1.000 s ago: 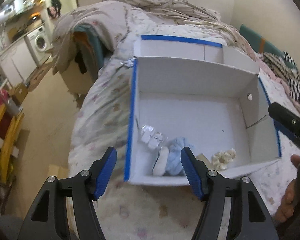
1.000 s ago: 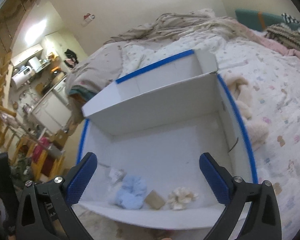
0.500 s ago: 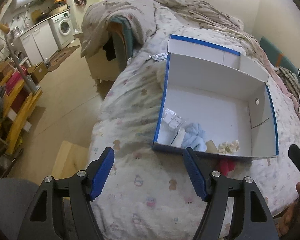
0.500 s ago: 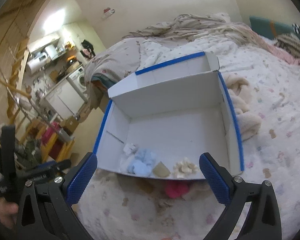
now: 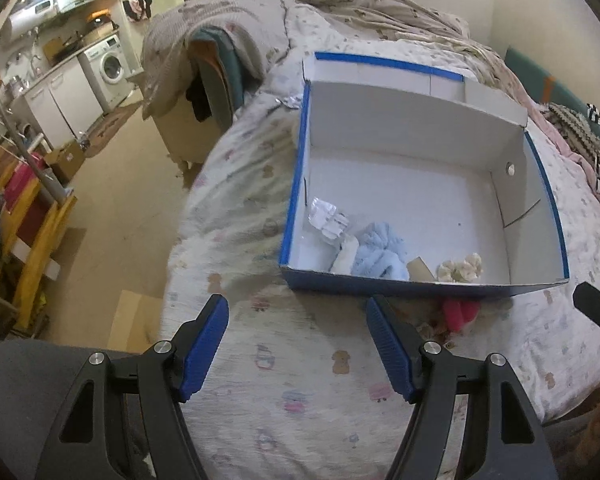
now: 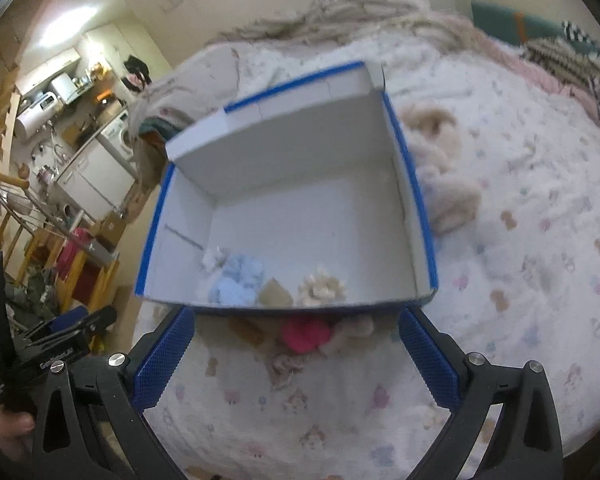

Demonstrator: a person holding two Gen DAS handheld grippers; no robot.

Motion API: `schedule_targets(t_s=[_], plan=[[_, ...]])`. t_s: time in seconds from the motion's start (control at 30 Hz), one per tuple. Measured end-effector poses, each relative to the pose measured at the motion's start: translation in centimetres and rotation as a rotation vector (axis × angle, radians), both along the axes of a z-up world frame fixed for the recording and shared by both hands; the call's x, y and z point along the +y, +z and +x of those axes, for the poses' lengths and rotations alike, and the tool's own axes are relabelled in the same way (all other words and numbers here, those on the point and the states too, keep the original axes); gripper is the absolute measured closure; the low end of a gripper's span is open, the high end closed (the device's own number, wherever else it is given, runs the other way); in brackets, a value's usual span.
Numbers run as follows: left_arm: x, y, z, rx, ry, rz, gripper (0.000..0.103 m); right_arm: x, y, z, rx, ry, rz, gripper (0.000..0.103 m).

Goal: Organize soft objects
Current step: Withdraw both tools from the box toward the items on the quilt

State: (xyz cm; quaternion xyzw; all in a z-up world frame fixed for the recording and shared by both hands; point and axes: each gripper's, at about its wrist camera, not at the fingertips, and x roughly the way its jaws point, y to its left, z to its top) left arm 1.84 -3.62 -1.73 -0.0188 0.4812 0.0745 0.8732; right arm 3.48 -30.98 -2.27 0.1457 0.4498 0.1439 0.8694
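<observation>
Pulling back from the box (image 5: 420,184) on the quilted bed (image 5: 300,380), both the left hand-held gripper (image 5: 298,344) and right hand-held gripper (image 6: 296,356) now hover wide and empty near the bed's front edge. That retreat exposes a fuzzy pink scrunchie (image 6: 306,334) outside the box's front wall, probably next. Inside, along that wall, lie a fluffy blue scrunchie (image 5: 380,258) and a ruffled cream one (image 5: 460,268).

I count two claws, my left claw (image 5: 298,346) and my right claw (image 6: 296,356), each with two blue ribbed fingers. One white cardboard box with blue edges (image 5: 296,184) lies on the bed. Inside it, along the near wall: one fluffy light-blue scrunchie (image 5: 382,252), one cream ruffled scrunchie (image 5: 462,268), one small tan cardboard piece (image 5: 420,269), one white soft roll (image 5: 346,256) and one crinkled clear plastic packet (image 5: 326,218). Outside, near the box: one pink-red soft scrunchie (image 5: 460,312).
</observation>
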Motion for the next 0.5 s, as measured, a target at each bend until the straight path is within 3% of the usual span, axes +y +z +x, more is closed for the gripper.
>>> schedule_targets(t_s=[0.17,0.3,0.4,0.5], plan=[[0.2,-2.3,0.7,0.041,-0.012,-0.021,0.034,-0.9,-1.8,0.4,0.076,-0.017,0.019,0.000],[0.5,-3.5,1.2,0.084,-0.011,0.006,0.034,-2.3,-3.3,0.9,0.151,-0.076,0.072,0.000],[1.0,-4.4,1.6,0.115,-0.029,-0.043,0.034,-2.8,-3.8,0.9,0.183,-0.093,0.136,0.000],[0.7,-5.2,2.4,0.146,-0.057,-0.066,0.034,-2.5,-4.3,1.2,0.190,-0.096,0.134,0.000]])
